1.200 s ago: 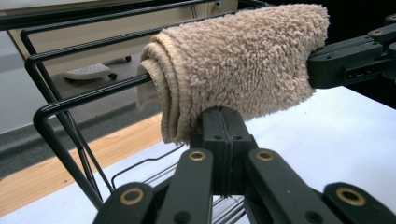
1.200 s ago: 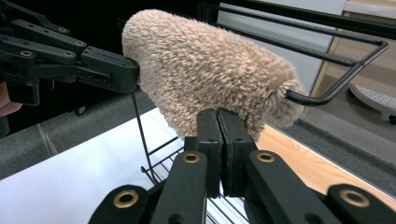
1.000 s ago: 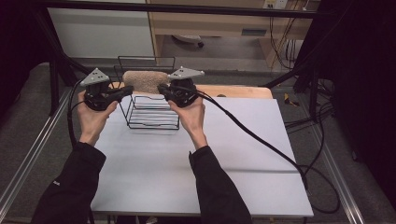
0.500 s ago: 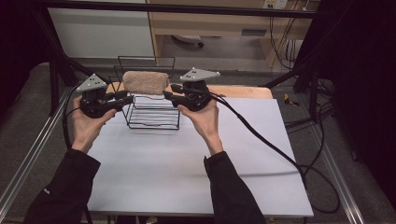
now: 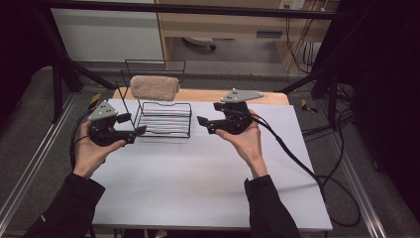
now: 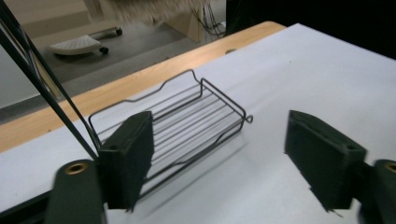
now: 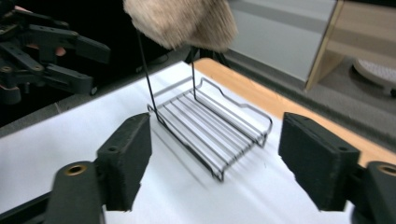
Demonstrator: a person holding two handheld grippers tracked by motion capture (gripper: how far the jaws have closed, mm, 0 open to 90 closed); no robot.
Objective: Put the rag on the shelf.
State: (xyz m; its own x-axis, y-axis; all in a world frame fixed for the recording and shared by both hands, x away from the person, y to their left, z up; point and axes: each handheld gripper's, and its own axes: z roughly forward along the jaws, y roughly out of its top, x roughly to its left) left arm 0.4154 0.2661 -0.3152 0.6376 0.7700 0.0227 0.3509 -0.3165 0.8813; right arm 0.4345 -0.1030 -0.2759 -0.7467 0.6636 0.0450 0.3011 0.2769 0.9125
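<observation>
A white counter (image 5: 198, 188) with a wooden strip along its far edge carries a black wire rack (image 5: 166, 119), which stands near the far left part of the surface. The rack has a low ribbed tray at the bottom and a tall wire frame rising behind it; a rolled beige towel (image 5: 154, 87) rests on top of that frame, above the tray. A person in dark sleeves reaches in from the near side, holding a black tool in each hand. The left claw (image 5: 136, 131) sits just beside the left end of the rack's tray, low over the counter, its tips pointing toward the wire. Its jaws have just been opening and now stand well apart with nothing between them; in the left gripper view the tray lies beyond the gap, untouched. The right claw (image 5: 203, 123) hovers just off the right end of the tray, also pointing inward at the rack. Its jaws have likewise just been opening and stand wide apart, holding nothing; in the right gripper view the tray and its upright wires lie ahead of the jaws, with the towel's fuzzy underside at the top. A black cable (image 5: 297, 158) trails from the right tool across the counter and off its right edge.
</observation>
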